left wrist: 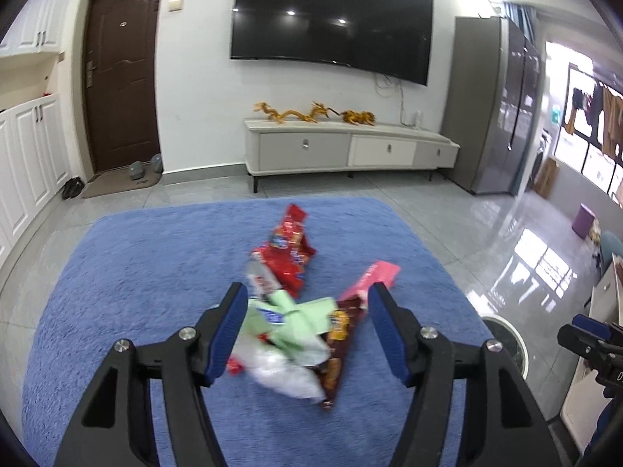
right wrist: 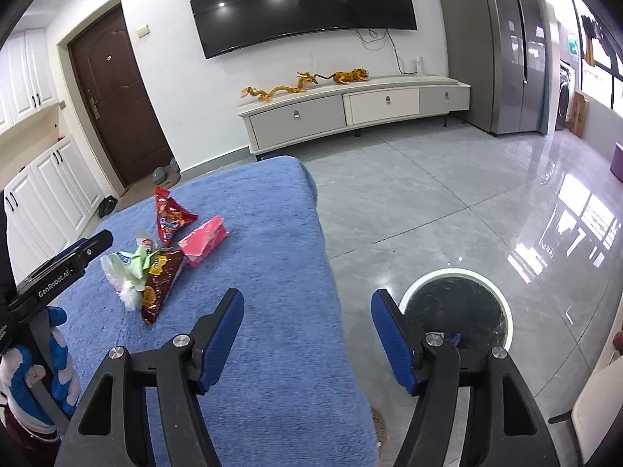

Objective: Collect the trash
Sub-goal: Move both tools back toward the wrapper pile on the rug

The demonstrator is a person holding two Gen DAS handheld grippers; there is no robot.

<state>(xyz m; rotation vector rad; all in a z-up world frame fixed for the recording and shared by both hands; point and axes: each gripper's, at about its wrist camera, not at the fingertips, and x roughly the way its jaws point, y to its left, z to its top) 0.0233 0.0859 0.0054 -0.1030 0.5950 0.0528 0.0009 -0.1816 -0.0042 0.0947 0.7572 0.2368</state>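
I am holding my left gripper (left wrist: 307, 330) above a fuzzy blue rug-covered surface (left wrist: 128, 280), its blue-padded jaws standing well apart and gripping nothing; between them, lower down on the blue surface, I am looking at a loose heap of trash; a crinkled red snack bag (left wrist: 288, 249) is lying at the far end of the heap, a flat pink packet (left wrist: 375, 276) is sitting to the right of it, a dark brown snack wrapper with orange print (left wrist: 337, 346) is pointing toward me on the near right, crumpled pale green paper (left wrist: 300, 319) is resting in the middle, and a scrunched clear-white plastic bag (left wrist: 284, 377) is lying nearest to me; the pieces are touching or overlapping one another; my right gripper (right wrist: 307, 334) is hanging over the right edge of the blue surface, its jaws likewise spread wide with nothing between the pads; just to the right of it, down on the glossy grey tiled floor (right wrist: 428, 202), a round white-rimmed bin with a dark liner (right wrist: 459, 303) is standing open; in the right wrist view the heap is lying well to the left and farther off; far across the room a long white low cabinet (left wrist: 350, 148) is standing beneath a large black wall-mounted screen (left wrist: 331, 19).
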